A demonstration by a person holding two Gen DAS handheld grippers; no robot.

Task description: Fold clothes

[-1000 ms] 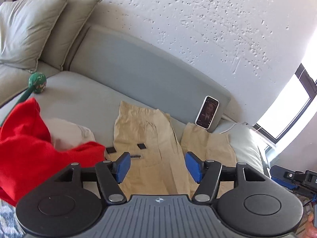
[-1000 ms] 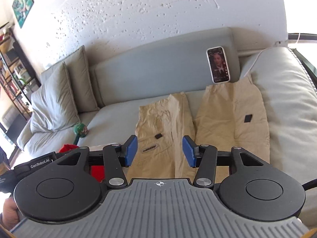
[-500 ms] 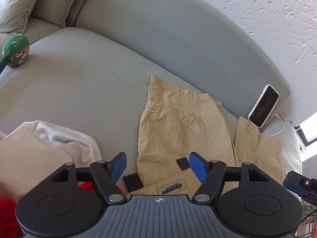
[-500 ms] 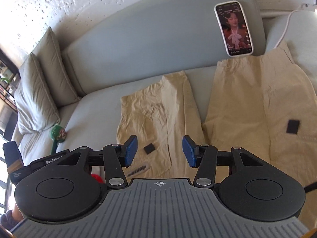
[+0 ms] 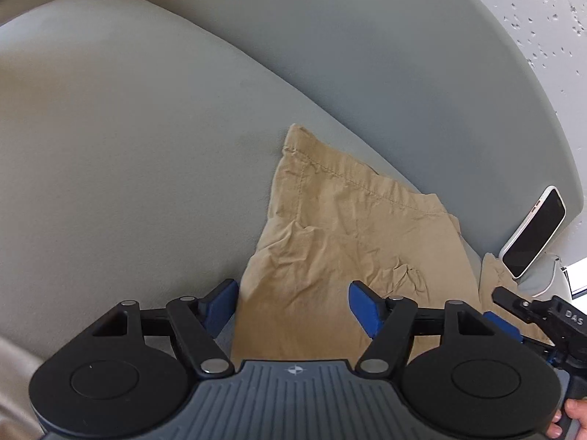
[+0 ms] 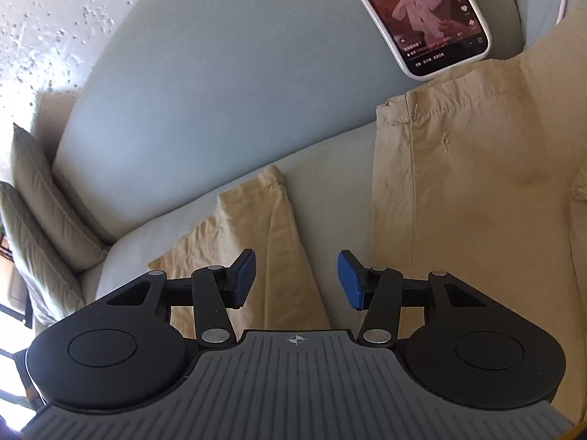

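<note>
Left claw (image 5: 293,304) open above the left leg of the trousers (image 5: 348,238); right claw (image 6: 296,278) open between legs; long axis toward the backrest (image 5: 367,55).

Khaki trousers (image 5: 341,242): woven cloth, matt, creased, stitched hems. Sofa (image 5: 128,168): grey-green fabric, smooth, matt. Cushions (image 6: 40,205): greyish cloth, piped seams. Wall (image 6: 44,18): white plaster, rough and pitted. Phone (image 6: 425,11): glossy glass screen, smooth white case. Left gripper (image 5: 293,306): matt black plastic, blue rubbery pads, bright metal pivots, ribbed grey housing.
</note>
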